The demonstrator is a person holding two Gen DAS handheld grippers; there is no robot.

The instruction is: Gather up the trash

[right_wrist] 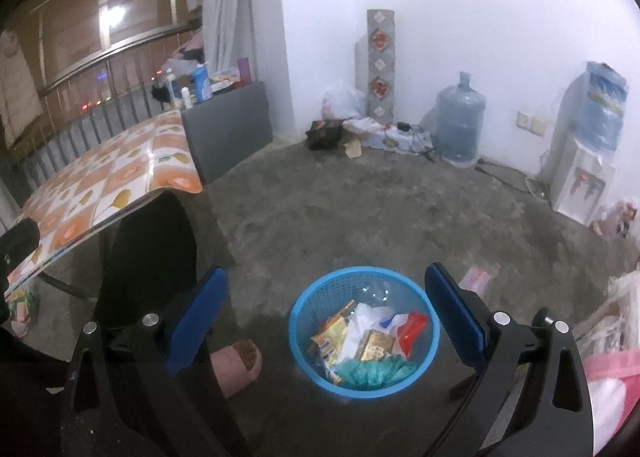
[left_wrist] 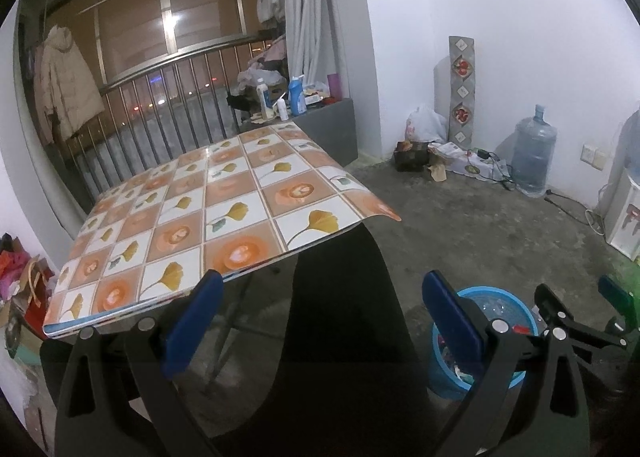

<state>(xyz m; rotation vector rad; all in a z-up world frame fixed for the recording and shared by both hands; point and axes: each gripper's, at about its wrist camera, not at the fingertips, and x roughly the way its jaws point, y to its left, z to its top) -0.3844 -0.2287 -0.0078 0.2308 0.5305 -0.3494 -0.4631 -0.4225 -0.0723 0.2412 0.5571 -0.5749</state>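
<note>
A blue plastic trash basket (right_wrist: 298, 321) stands on the concrete floor, holding several wrappers, a red packet (right_wrist: 414, 327) and teal crumpled material (right_wrist: 374, 373). My right gripper (right_wrist: 326, 311) is open and empty, hovering above the basket with its blue fingers either side of it. My left gripper (left_wrist: 322, 317) is open and empty, held in front of the table's near edge; the basket's rim (left_wrist: 472, 293) shows behind its right finger. The right gripper (left_wrist: 580, 321) also shows at the lower right of the left wrist view. A pink wrapper (right_wrist: 476, 279) lies on the floor beyond the basket.
A table with an orange and white leaf-patterned cover (left_wrist: 224, 209) stands at the left by a balcony railing. A dark-clothed leg (right_wrist: 148, 253) and a pink slipper (right_wrist: 236, 365) are beside the basket. A water jug (right_wrist: 460, 121), dispenser (right_wrist: 580, 173) and bags line the wall.
</note>
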